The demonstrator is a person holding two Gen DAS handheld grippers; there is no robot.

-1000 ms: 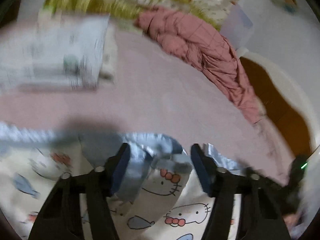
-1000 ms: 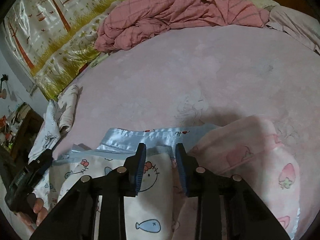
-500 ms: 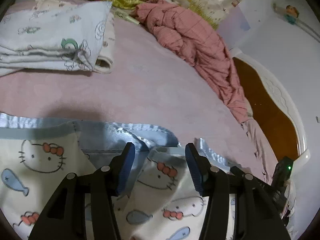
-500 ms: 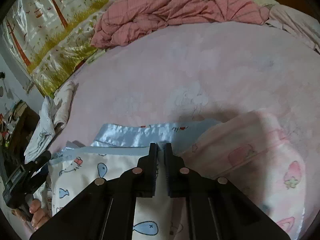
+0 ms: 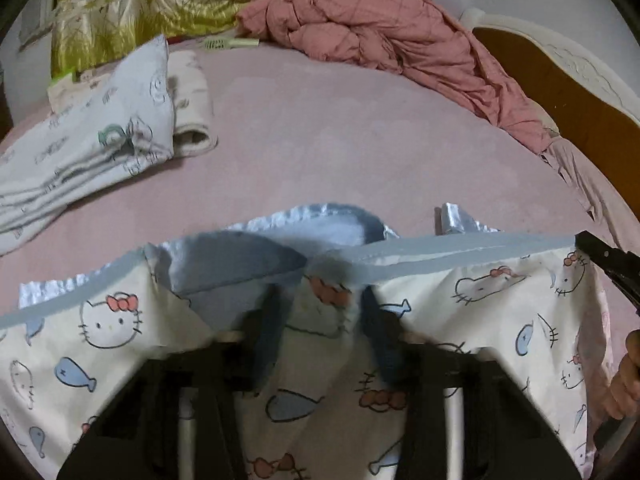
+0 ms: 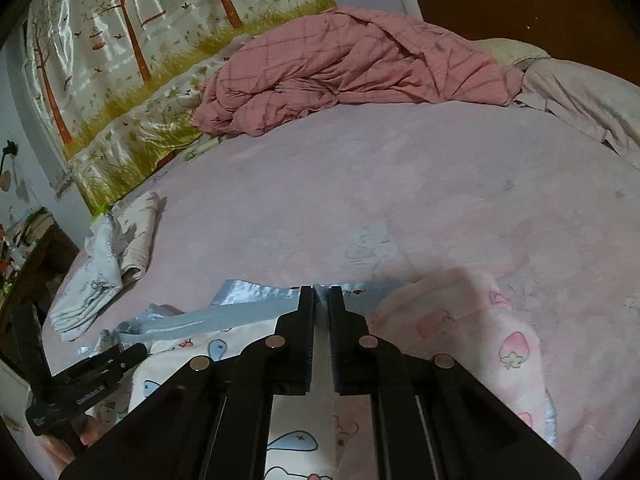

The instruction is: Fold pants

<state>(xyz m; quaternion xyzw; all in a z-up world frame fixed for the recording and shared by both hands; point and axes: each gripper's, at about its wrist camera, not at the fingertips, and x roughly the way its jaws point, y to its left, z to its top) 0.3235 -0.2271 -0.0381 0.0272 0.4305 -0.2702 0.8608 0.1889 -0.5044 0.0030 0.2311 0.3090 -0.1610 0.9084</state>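
Cream cartoon-cat pants with a pale blue satin waistband lie at the near edge of the pink bed. My left gripper is under the waistband, which drapes over its fingertips. Its jaws are closing, and a bunched fold of the pants fills the gap between them. My right gripper is shut on the waistband and holds it raised. It shows at the right edge of the left wrist view, where the band runs taut to it. A hand holds the left gripper, seen low left.
Folded white clothes are stacked at the left of the bed. A crumpled pink quilt lies along the far side by the headboard. A pink strawberry-print garment lies right of the pants. A green comb lies near the wall.
My right gripper shut on the waistband and rose, pulling the band taut. My left gripper rolled and moved in under the waistband, its fingers narrowing on the cloth.
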